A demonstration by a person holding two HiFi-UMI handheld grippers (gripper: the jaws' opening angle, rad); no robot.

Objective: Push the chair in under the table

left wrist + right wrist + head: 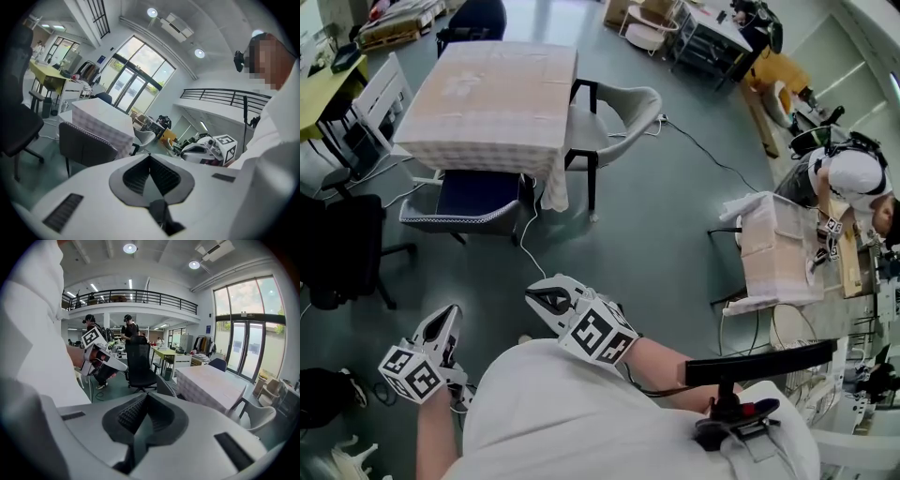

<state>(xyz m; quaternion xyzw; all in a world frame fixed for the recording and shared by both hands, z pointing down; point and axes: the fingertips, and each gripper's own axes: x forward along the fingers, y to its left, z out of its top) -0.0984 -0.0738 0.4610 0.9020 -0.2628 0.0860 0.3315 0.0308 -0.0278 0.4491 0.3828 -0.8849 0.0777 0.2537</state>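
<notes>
Ahead, blue chair (473, 195) partly under table (492, 84) edge, open floor (666, 234) in front.

floor (675, 244): grey-green | table (497, 75): upper left, checked cloth (478, 155) over top | on floor: blue-seat chair (473, 197) at table's near edge; white armchair (619, 117) rt of table; office chair (337, 248) left edge; cable (703, 150) upper rt

left gripper (447, 323) jaws closed, empty, right gripper (546, 300) likewise
</notes>
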